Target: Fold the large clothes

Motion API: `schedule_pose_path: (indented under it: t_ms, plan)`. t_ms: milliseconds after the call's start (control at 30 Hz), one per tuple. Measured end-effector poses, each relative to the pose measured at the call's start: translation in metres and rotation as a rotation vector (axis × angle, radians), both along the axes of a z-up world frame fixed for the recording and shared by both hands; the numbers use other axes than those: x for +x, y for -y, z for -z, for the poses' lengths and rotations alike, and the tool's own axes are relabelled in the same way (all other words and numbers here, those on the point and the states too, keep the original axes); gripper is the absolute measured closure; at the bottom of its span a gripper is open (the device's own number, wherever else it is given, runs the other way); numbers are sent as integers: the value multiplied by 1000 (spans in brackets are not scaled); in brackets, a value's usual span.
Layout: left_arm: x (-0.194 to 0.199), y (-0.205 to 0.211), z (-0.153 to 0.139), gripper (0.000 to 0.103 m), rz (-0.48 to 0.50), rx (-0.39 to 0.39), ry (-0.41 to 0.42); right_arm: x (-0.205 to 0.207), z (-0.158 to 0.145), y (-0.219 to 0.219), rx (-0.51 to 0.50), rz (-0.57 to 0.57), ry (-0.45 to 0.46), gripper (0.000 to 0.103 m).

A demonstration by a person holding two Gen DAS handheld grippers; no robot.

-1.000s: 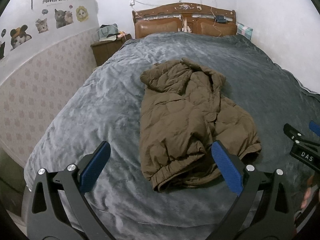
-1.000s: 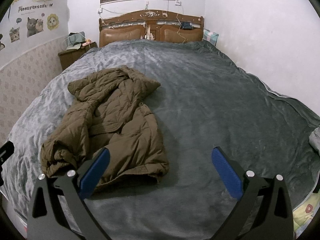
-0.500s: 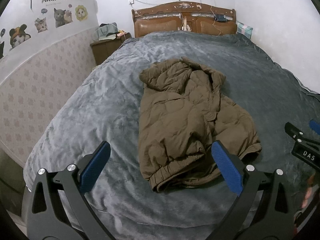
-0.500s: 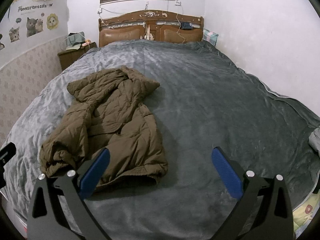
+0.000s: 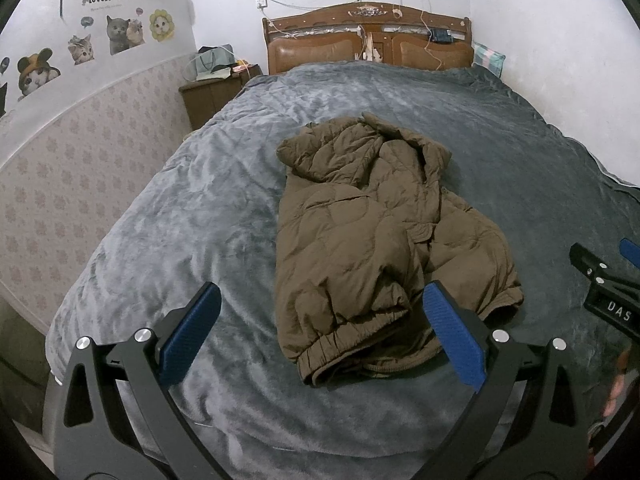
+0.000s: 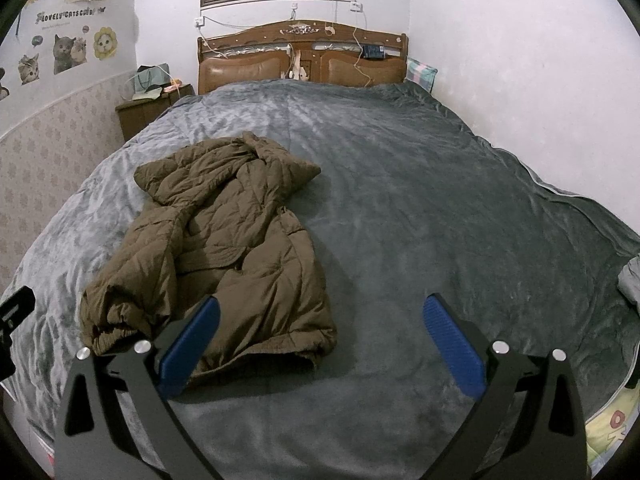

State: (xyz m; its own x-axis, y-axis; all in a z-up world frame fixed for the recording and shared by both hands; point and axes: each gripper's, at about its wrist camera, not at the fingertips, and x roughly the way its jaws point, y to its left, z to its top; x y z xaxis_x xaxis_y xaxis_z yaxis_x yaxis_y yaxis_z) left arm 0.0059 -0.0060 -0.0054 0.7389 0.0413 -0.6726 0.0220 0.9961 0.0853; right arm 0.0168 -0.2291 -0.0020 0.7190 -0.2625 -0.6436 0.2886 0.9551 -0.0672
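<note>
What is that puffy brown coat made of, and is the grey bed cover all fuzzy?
The brown coat looks like thin, smooth matte woven shell over soft filling, likely padding or down: stitched quilt lines puff between seams, and the cuff is gathered like elastic. The grey bed cover looks like plush fleece: its pile shows lighter and darker brushed streaks.

It was a home bedroom; a wide bed (image 6: pixel 400 208) under a grey plush blanket filled the floor; a carved wooden headboard (image 6: pixel 302 58) stood at twelve o'clock; a nightstand (image 5: pixel 212 98) and cat wall stickers (image 5: pixel 120 34) sat at ten o'clock.
</note>
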Motion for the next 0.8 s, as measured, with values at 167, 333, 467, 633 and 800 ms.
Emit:
schedule_pose_path:
  t_ms: [167, 333, 467, 633, 800]
  plan:
    - [4, 1, 2, 3, 2, 0, -6, 0, -1, 1, 2, -1, 3, 1]
    - [9, 2, 4, 3, 4, 0, -11, 3, -2, 1, -1, 0, 2, 1]
    - [12, 2, 5, 3, 9, -3, -13, 6, -4, 4, -6, 11, 10, 1]
    - [19, 3, 9, 3, 13, -4, -3, 7, -4, 6, -24, 18, 48, 1]
    - [23, 14, 17, 3, 51, 24, -17, 13, 4, 18, -2, 2, 45, 1]
